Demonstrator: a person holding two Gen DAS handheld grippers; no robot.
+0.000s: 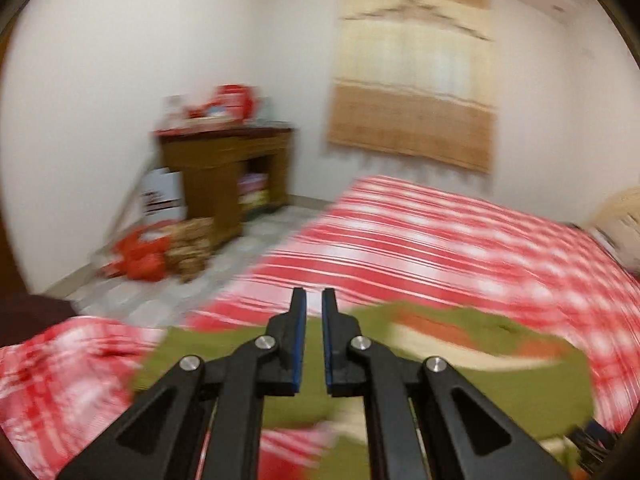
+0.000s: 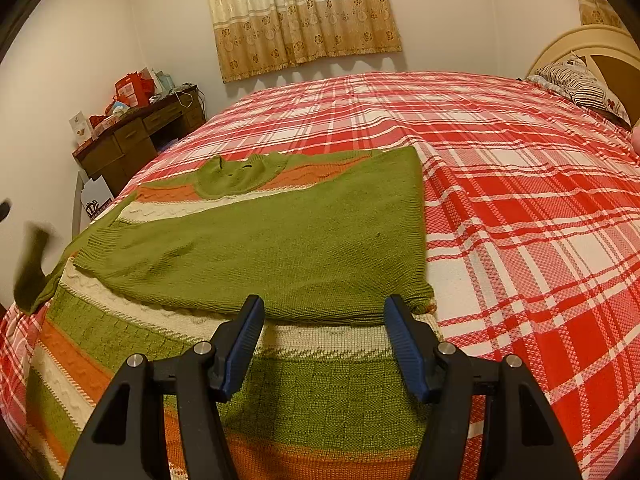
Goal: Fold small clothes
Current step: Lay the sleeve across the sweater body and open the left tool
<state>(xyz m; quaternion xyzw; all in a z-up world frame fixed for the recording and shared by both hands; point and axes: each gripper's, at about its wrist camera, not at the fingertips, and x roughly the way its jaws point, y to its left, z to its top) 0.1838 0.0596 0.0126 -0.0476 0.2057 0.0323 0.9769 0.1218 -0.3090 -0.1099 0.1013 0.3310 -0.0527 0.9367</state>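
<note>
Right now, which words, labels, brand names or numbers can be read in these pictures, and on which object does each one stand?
None can be read.
White box beside the desk: dark print, too small to read.
Red boxes on the desk: markings too small to read.
Left wrist view: motion-blurred, nothing readable.

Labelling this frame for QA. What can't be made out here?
- Left wrist view: motion blur smears the sweater and desk clutter.
- Left gripper: whether it pinches cloth, unclear.
- Right wrist view: sleeve end blurred at the left edge.
- Sweater's near hem: hidden behind the right gripper.
</note>
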